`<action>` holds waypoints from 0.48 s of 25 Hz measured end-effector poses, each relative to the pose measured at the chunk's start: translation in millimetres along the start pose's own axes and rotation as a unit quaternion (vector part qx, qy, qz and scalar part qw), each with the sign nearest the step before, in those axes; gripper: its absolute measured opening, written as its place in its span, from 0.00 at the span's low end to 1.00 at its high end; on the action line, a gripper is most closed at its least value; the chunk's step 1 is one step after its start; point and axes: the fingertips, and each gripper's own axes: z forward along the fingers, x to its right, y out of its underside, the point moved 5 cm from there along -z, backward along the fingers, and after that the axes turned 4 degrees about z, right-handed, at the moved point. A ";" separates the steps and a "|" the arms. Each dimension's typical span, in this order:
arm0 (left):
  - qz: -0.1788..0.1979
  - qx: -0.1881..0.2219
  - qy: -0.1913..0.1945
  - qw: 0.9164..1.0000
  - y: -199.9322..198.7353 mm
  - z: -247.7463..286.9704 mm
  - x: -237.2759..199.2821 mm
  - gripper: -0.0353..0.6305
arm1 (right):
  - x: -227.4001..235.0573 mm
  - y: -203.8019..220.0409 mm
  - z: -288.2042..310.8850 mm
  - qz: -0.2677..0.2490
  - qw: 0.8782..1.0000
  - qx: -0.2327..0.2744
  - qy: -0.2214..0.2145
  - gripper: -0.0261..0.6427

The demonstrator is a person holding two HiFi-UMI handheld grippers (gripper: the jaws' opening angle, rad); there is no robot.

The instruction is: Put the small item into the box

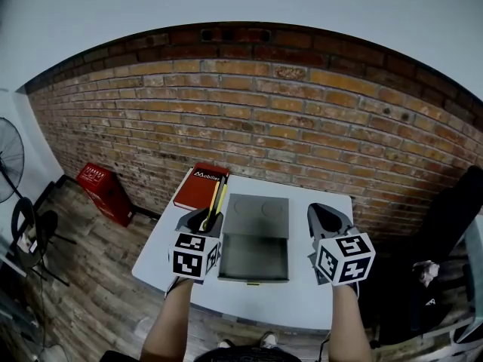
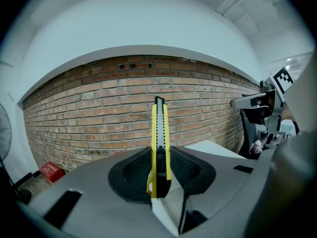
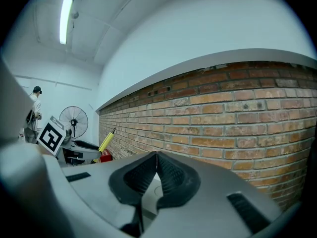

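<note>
A yellow utility knife [image 1: 216, 199] stands between the pads of my left gripper [image 1: 201, 222], which is shut on it; its tip points away toward the brick wall. In the left gripper view the knife [image 2: 160, 143] rises upright from the left gripper [image 2: 159, 175]. The grey box [image 1: 254, 256] lies open on the white table [image 1: 302, 302], its lid [image 1: 258, 206] folded back, between both grippers. My right gripper [image 1: 329, 219] hovers to the right of the box. Its jaws meet at the tips with nothing between them, as the right gripper [image 3: 157, 158] view shows.
A red book [image 1: 200, 186] lies at the table's back left corner. A red crate [image 1: 104, 189] sits on the wooden floor by the brick wall [image 1: 302, 127]. A standing fan [image 1: 10, 157] is at far left. A person [image 3: 33, 110] stands far off.
</note>
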 end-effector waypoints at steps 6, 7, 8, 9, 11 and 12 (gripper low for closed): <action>0.014 -0.011 0.007 1.000 3.5 2.3 1.0 0.25 | -1.6 1.6 1.0 0.001 1.000 -0.001 -0.003 0.07; 0.022 -0.015 0.011 1.000 4.5 3.6 2.1 0.25 | -1.7 2.0 0.8 0.001 1.000 -0.001 -0.003 0.07; 0.031 -0.020 0.015 0.999 5.6 5.2 3.3 0.25 | -1.6 2.9 0.3 0.002 1.000 -0.002 -0.003 0.07; 0.040 -0.026 0.020 0.999 7.0 7.2 4.4 0.25 | -1.4 4.3 -0.4 0.002 1.000 -0.004 -0.002 0.07; 0.056 -0.037 0.034 0.997 9.4 11.9 6.9 0.25 | -0.2 7.7 -1.8 0.003 1.000 -0.007 0.000 0.07; 0.063 -0.042 0.042 0.996 10.4 14.2 8.4 0.25 | 0.6 9.0 -2.2 0.003 1.000 -0.008 0.001 0.07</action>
